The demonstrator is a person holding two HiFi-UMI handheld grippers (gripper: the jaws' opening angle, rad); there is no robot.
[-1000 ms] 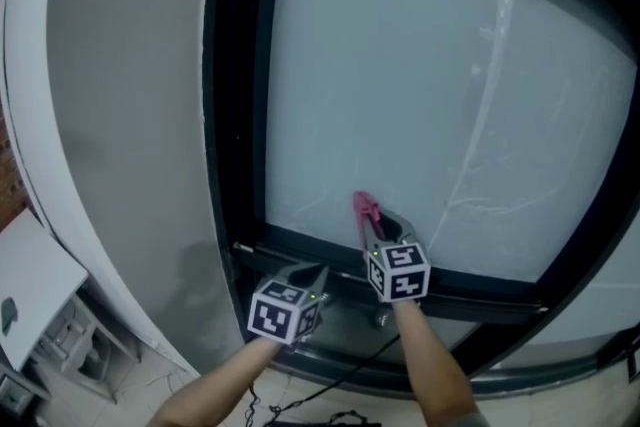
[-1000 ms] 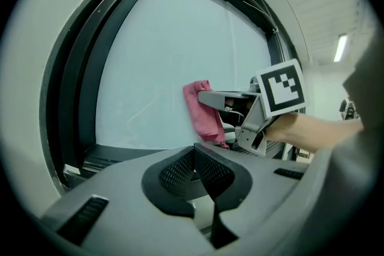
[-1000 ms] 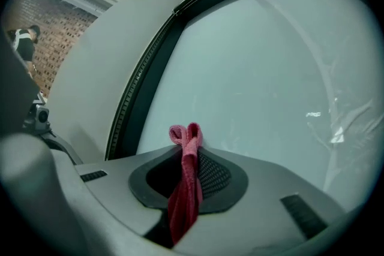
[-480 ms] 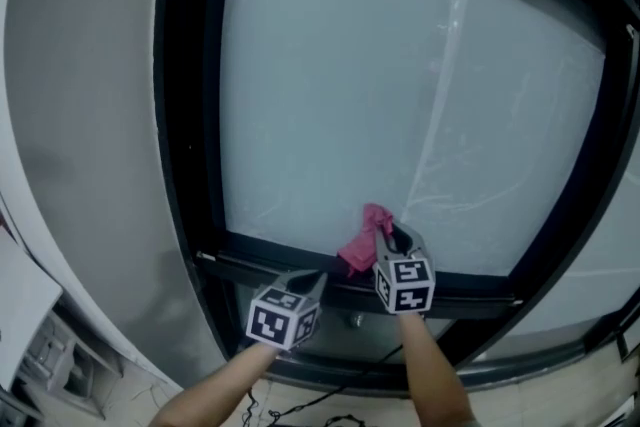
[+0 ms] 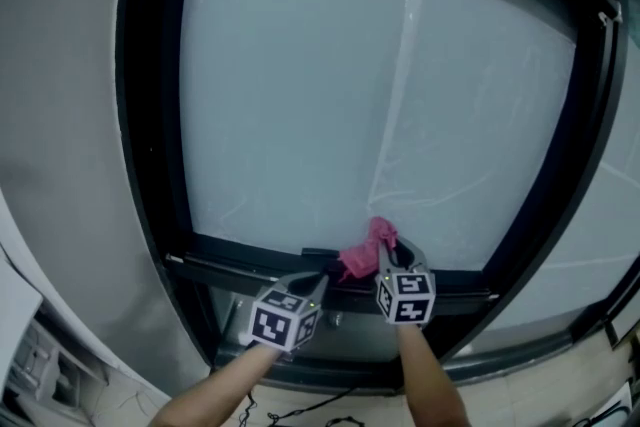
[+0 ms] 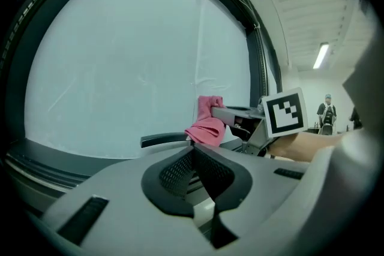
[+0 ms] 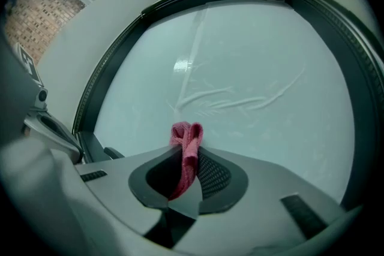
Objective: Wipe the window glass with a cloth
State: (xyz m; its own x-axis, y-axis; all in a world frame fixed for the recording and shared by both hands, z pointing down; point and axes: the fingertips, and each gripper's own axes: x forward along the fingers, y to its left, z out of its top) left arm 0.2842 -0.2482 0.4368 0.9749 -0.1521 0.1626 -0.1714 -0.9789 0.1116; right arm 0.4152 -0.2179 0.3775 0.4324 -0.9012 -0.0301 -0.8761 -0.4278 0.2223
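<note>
One pane of window glass (image 5: 330, 95) fills the space ahead of both grippers. It is pale, milky blue-grey, with a long white streak running up it and a few thinner curved smears (image 7: 240, 99) above the right gripper's tips. A single black frame (image 5: 150, 115) rings the pane, and its bottom rail passes just ahead of the two grippers.

There are two grippers, each with a marker cube, held side by side below the pane. The right gripper (image 5: 388, 245) is clamped on the one cloth (image 7: 187, 147). The cloth is pink, knitted-looking and folded into a narrow band. It runs between the dark ribbed pads and pokes out past the tips as a small rounded loop. In the head view, more of the cloth (image 5: 360, 258) bunches to the left of those tips. It sits at the pane's lower edge, over the bottom rail. I cannot tell whether it presses on the glass.

The left gripper (image 6: 193, 153) sits just left of the right one and a little lower. Its jaws are closed together with nothing between them. A short dark handle (image 6: 163, 139) lies on the rail just ahead of its tips, near the cloth.
</note>
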